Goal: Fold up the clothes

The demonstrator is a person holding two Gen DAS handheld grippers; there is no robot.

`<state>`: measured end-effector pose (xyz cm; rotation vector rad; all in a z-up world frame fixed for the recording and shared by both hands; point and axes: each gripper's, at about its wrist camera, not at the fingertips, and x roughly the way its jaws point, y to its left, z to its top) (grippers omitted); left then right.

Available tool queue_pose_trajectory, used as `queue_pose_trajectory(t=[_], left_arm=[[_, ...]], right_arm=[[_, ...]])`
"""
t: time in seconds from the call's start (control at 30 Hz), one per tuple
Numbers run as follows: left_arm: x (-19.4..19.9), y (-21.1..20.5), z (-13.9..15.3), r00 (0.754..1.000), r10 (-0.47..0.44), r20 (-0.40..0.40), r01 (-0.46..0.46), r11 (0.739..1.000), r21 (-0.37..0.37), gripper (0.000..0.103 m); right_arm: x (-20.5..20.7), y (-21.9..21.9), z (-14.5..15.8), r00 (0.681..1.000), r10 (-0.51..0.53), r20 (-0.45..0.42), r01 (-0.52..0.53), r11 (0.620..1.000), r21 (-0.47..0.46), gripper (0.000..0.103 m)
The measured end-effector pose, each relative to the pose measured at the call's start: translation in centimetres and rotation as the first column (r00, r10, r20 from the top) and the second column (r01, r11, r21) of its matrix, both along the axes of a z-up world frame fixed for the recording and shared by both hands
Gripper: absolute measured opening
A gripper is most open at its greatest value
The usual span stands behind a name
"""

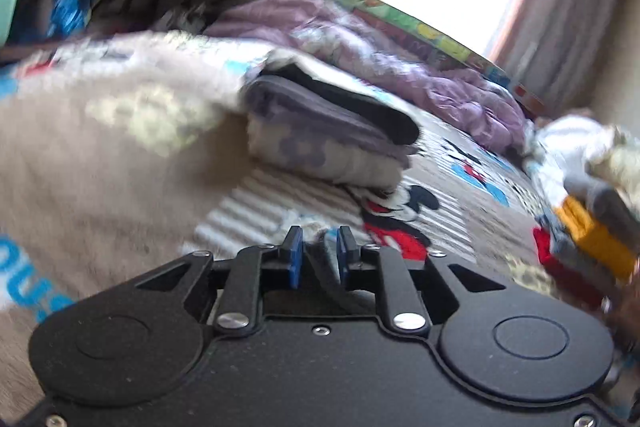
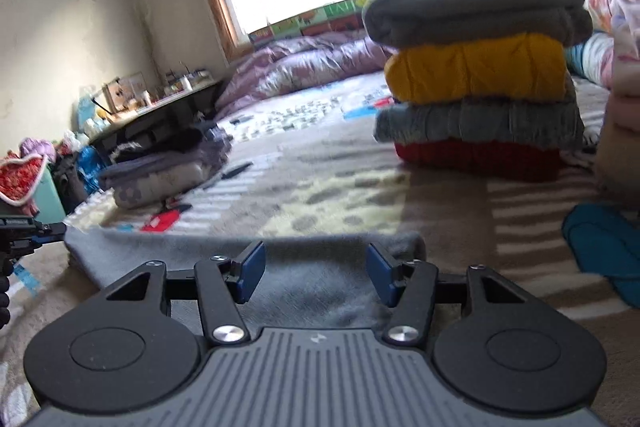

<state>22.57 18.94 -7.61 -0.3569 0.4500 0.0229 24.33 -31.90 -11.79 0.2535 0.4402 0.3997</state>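
Note:
A grey garment point(image 2: 240, 259) lies flat on the patterned blanket point(image 2: 340, 183) just under my right gripper point(image 2: 316, 275), which is open above it with nothing between its blue pads. My left gripper point(image 1: 319, 253) is nearly closed on a thin strip of grey cloth point(image 1: 326, 267). It also shows at the far left edge of the right wrist view point(image 2: 40, 229), at the garment's left corner. A stack of folded clothes point(image 2: 476, 83), grey, yellow, grey-blue and red, stands at the right; it also shows in the left wrist view point(image 1: 588, 239).
A second folded pile of grey and patterned clothes point(image 1: 324, 131) lies on the blanket; it also shows in the right wrist view point(image 2: 160, 175). A purple quilt point(image 2: 304, 63) lies under the window. A low cluttered table point(image 2: 160, 111) stands left. A blue item point(image 2: 608, 247) lies at right.

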Motion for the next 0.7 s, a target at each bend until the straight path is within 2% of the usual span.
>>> queue_pose_trajectory(t=[0.1, 0.2, 0.27, 0.33, 0.4, 0.5, 0.57, 0.6, 0.7], left_arm=[[0.0, -1.1, 0.3, 0.999, -0.040, -0.001, 0.040, 0.997, 0.060, 0.019], [0.6, -1.5, -0.3, 0.994, -0.112, -0.016, 0.113, 0.993, 0.031, 0.020], [1.5, -1.8, -1.1, 0.983, -0.178, -0.056, 0.179, 0.983, 0.027, 0.020], [2.1, -2.5, -1.8, 0.975, -0.196, -0.103, 0.202, 0.978, 0.051, 0.021], [1.8, -3.0, -1.3, 0.984, -0.157, -0.084, 0.167, 0.977, 0.134, 0.021], [1.1, -2.1, 0.3, 0.998, -0.057, -0.011, 0.058, 0.975, 0.215, 0.022], [1.0, -1.4, 0.6, 0.995, -0.096, -0.004, 0.096, 0.983, 0.155, 0.024], [1.0, -1.7, 0.5, 0.992, -0.125, -0.009, 0.125, 0.981, 0.147, 0.026], [1.2, -3.6, -0.4, 0.973, -0.227, -0.039, 0.230, 0.958, 0.172, 0.026]], right_arm=[[-0.1, 0.8, 0.3, 0.999, 0.026, 0.024, -0.025, 0.999, -0.035, 0.057], [0.2, 1.6, 0.0, 0.998, 0.054, 0.012, -0.054, 0.998, -0.045, 0.057], [0.4, 2.2, -0.2, 0.997, 0.073, 0.003, -0.073, 0.996, -0.052, 0.057], [0.5, 2.7, -0.3, 0.995, 0.097, -0.002, -0.097, 0.994, -0.053, 0.057], [0.4, 3.3, -0.4, 0.992, 0.128, 0.001, -0.128, 0.990, -0.065, 0.058], [0.6, 3.9, -0.9, 0.992, 0.124, -0.032, -0.127, 0.986, -0.104, 0.059], [0.7, 3.9, -0.9, 0.992, 0.125, -0.027, -0.127, 0.988, -0.090, 0.059], [0.6, 3.9, -0.8, 0.991, 0.132, -0.014, -0.132, 0.987, -0.087, 0.059], [0.6, 4.1, -0.8, 0.991, 0.135, -0.011, -0.136, 0.986, -0.096, 0.059]])
